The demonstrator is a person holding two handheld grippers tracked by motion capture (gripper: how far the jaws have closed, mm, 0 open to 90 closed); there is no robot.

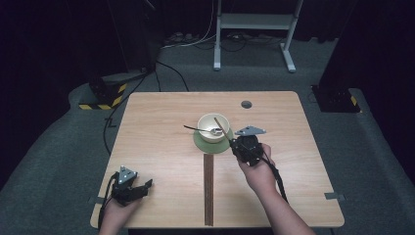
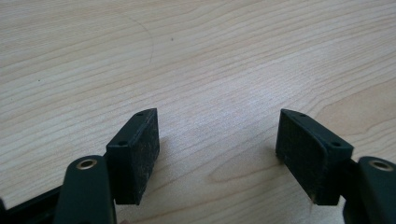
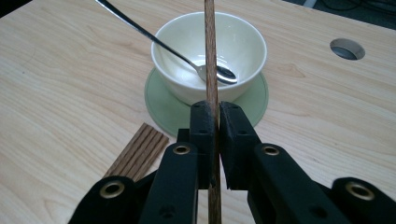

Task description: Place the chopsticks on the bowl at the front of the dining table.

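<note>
From the high view, the right gripper (image 1: pixel 238 140) is clamped on a thin brown wooden stick (image 1: pixel 221 128); the stick runs from between the jaws up and away over the rim of a cream bowl (image 1: pixel 213 127), which sits just beyond the jaws on a pale green saucer (image 1: pixel 201 143). A metal spoon (image 1: pixel 201 130) rests in the bowl, its handle projecting away from this gripper. A bundle of matching sticks (image 1: pixel 208 190) lies flat on the table (image 1: pixel 156 147), just beside the hand that carries this gripper. The left gripper (image 1: pixel 142 187) rests at the near corner of the table, well apart from the bowl. In the left gripper view, the left gripper's two black pads (image 2: pixel 135 154) stand wide apart with bare wood grain between them, nothing held. In the right gripper view, the jaws are pressed tight on the stick, which is straight, round, dark brown with a fine grain, and rises across the bowl's mouth in front of the spoon's scoop. The bundle's end lies beside the jaws. No readable writing or brand marks appear on any item.
</note>
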